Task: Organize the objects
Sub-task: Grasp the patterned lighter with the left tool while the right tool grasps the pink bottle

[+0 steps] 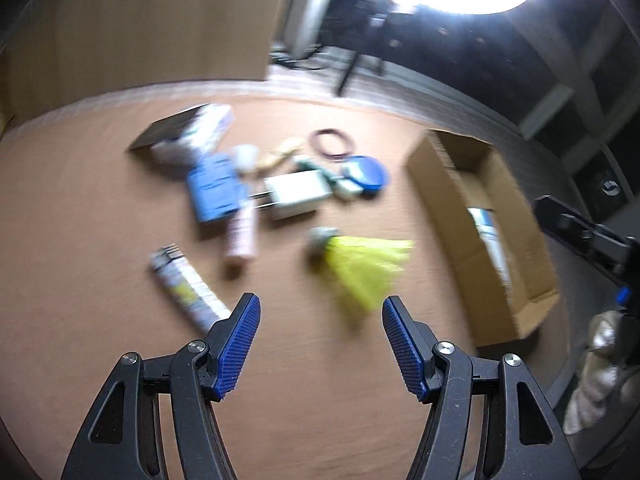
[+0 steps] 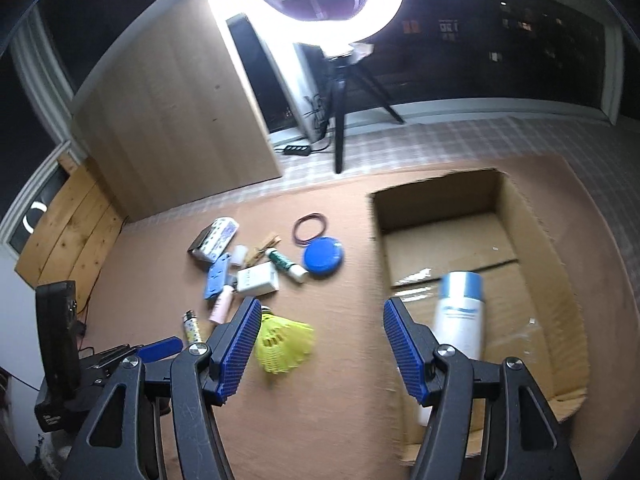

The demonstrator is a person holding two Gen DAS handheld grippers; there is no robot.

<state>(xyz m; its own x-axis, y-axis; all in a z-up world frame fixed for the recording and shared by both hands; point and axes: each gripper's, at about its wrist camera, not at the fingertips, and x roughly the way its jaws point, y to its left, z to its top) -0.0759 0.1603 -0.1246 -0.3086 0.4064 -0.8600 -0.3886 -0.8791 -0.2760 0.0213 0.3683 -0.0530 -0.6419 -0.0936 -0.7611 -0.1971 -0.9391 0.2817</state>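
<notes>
Loose items lie on a brown mat (image 2: 340,420): a yellow shuttlecock (image 1: 362,266) (image 2: 282,344), a lighter (image 1: 186,286) (image 2: 192,326), a pink tube (image 1: 240,232), a blue card (image 1: 214,188), a white charger (image 2: 258,278), a blue round lid (image 2: 323,257) and a rubber-band ring (image 2: 310,229). An open cardboard box (image 2: 560,280) (image 1: 448,216) on the right holds a white spray can with a blue cap (image 2: 460,312). My left gripper (image 1: 321,308) hovers open above the mat near the shuttlecock, nothing between its fingers. My right gripper (image 2: 320,310) is open and empty by the box's left wall.
A ring light on a tripod (image 2: 340,120) stands beyond the mat on a checked floor. A wooden panel (image 2: 168,120) leans at the back left. Dark equipment (image 2: 56,344) sits at the left edge. A gloved hand (image 1: 600,372) shows at the right.
</notes>
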